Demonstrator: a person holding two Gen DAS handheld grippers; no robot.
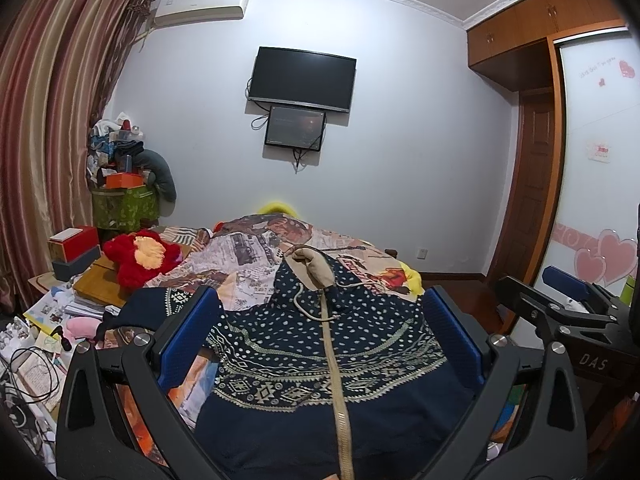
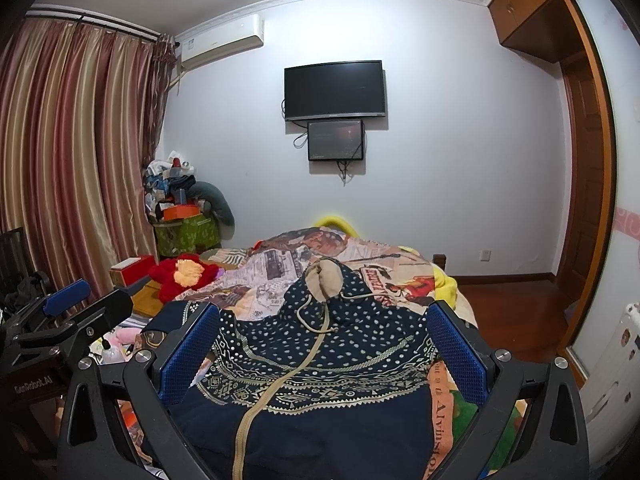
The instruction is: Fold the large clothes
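- Spread over the bed's printed newspaper-pattern cover [image 1: 248, 256]: navy hooded zip jacket with cream dot-and-diamond pattern [image 1: 320, 344], hood toward the far wall, hem nearest the cameras, not yet folded.
- Worth flattening the body first, then taking both hem corners evenly.
- Left gripper [image 1: 320, 344], blue-padded: spread wide above the jacket, holding nothing.
- Right gripper [image 2: 324, 356]: likewise wide open and empty, just beside the left.
- Beige zip strip [image 2: 256, 412] lying crooked; better straightened as the fold's centre line.
- Loose cream drawstring [image 1: 304, 304]: best tucked in before folding.
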